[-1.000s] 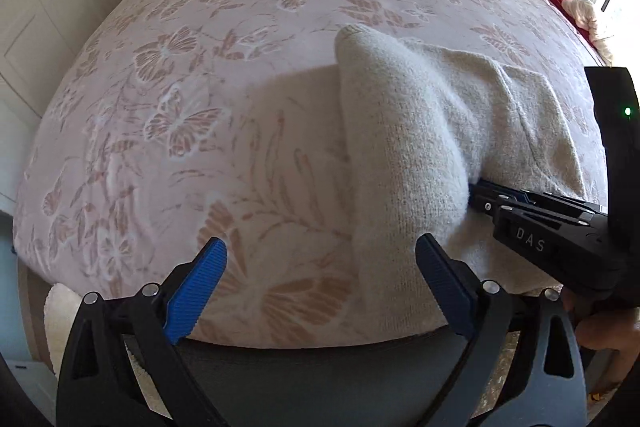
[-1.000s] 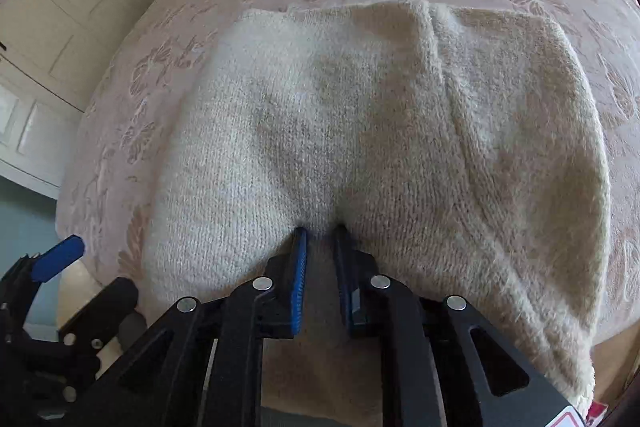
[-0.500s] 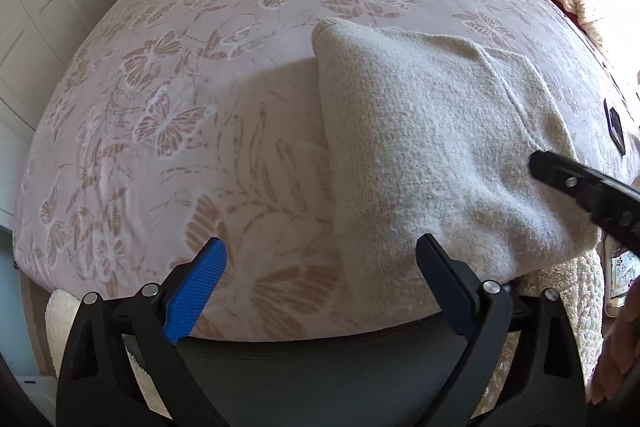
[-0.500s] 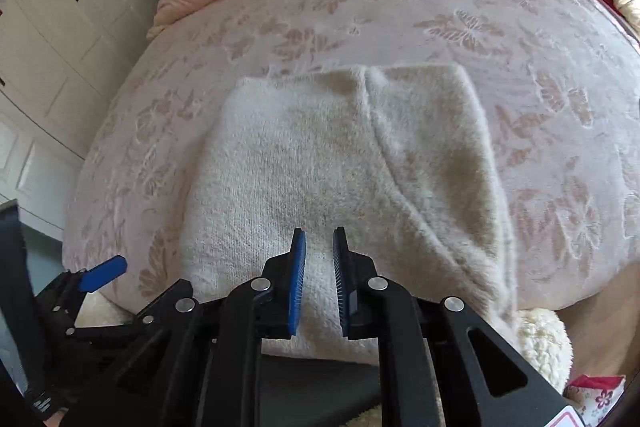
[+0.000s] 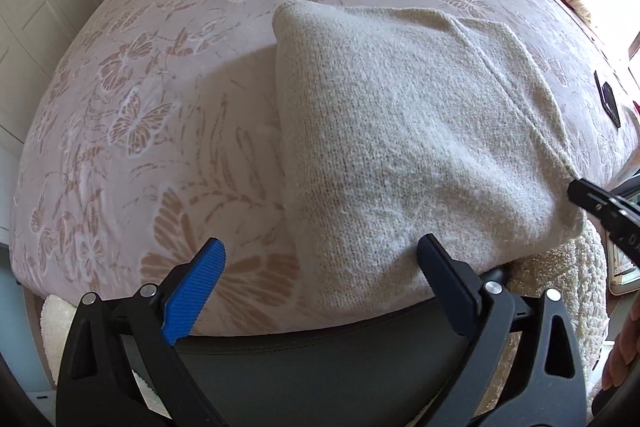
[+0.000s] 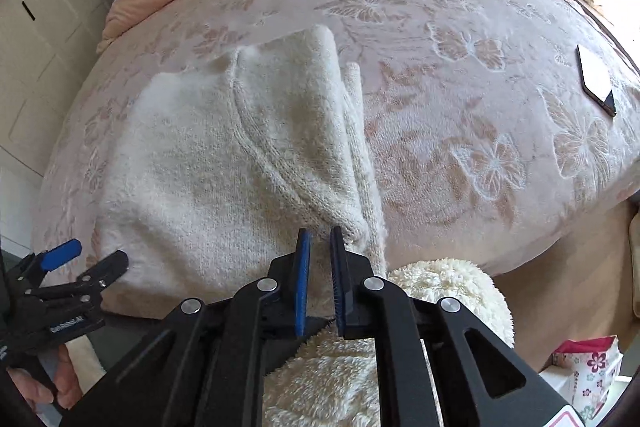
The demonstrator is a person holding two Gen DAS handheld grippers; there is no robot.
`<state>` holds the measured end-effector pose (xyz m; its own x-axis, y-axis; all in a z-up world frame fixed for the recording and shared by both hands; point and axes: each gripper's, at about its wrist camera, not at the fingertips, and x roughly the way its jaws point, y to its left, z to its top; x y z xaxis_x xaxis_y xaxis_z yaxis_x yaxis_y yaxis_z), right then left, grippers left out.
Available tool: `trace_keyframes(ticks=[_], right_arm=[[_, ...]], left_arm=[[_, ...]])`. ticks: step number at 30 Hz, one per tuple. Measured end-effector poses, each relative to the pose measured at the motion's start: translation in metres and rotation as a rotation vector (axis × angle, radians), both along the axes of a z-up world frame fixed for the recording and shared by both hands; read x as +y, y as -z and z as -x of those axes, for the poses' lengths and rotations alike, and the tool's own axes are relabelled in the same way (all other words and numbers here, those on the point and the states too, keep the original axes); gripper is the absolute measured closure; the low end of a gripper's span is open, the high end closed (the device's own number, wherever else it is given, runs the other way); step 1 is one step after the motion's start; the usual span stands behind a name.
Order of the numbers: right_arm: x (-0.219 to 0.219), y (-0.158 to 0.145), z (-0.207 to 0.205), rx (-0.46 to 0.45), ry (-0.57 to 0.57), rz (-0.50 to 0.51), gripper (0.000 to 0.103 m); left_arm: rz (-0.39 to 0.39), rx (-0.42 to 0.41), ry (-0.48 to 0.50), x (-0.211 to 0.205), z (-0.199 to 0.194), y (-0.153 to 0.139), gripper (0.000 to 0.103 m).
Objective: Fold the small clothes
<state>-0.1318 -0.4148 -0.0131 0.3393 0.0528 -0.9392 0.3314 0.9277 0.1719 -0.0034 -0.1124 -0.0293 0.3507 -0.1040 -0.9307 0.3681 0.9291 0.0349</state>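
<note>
Pink butterfly bed (image 5: pixel 160 107) all around; cream sweater (image 5: pixel 400 147) folded flat near its front edge; right gripper (image 6: pixel 319 231) pulled back from mid-sweater to the near right corner, tongs almost together, holding nothing; left gripper (image 5: pixel 320 251) wide apart, empty; fold looks finished.

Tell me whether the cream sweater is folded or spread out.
Folded: the cream sweater lies as a compact doubled rectangle on the bed, layered edges visible.
</note>
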Motion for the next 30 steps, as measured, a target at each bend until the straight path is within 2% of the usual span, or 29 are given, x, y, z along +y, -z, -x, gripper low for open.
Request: trace_keyframes(ticks=[1,2,4,6,7,8,10,15,18,21,24,25,27,30], right_arm=[[0.001,0.006,0.001,0.009,0.005,-0.01,0.099],[0.002,-0.001,0.003,-0.011,0.017,-0.019,0.098],[0.0,-0.023,0.006,-0.08,0.035,-0.059,0.089],[-0.006,-0.039,0.007,-0.141,0.066,-0.096,0.058],[-0.009,-0.044,0.005,-0.171,0.079,-0.086,0.035],[-0.012,-0.046,0.0,-0.187,0.083,-0.071,0.03],[-0.019,-0.039,-0.013,-0.168,0.073,-0.067,0.03],[-0.036,0.004,-0.04,-0.086,0.097,-0.196,0.028],[-0.036,0.026,-0.048,-0.062,0.092,-0.287,0.026],[-0.034,0.041,-0.051,-0.063,0.111,-0.369,0.017],[-0.035,0.047,-0.054,-0.083,0.125,-0.418,0.012],[-0.034,0.047,-0.055,-0.088,0.13,-0.429,0.008],[-0.031,0.047,-0.059,-0.092,0.123,-0.42,0.008],[-0.023,0.043,-0.064,-0.083,0.111,-0.381,0.022]], left_arm=[[0.003,0.01,-0.003,-0.001,0.0,0.001,0.008],[0.007,0.021,-0.004,-0.002,0.0,0.001,0.008],[0.041,0.012,0.012,-0.003,0.002,-0.007,0.009],[0.071,-0.022,0.038,-0.007,0.003,-0.017,0.007],[0.09,-0.032,0.044,-0.008,0.0,-0.02,0.005],[0.108,-0.032,0.041,-0.01,-0.004,-0.021,0.005],[0.157,0.021,0.028,-0.013,-0.019,-0.016,0.005],[0.239,0.165,-0.09,-0.008,-0.063,0.017,0.005],[0.332,0.259,-0.132,-0.001,-0.081,0.038,0.005],[0.391,0.345,-0.147,-0.003,-0.09,0.059,0.005],[0.374,0.304,-0.13,-0.011,-0.088,0.058,0.005],[0.352,0.292,-0.116,-0.016,-0.086,0.057,0.005],[0.306,0.266,-0.091,-0.027,-0.083,0.051,0.005],[0.218,0.233,-0.043,-0.043,-0.076,0.041,0.007]])
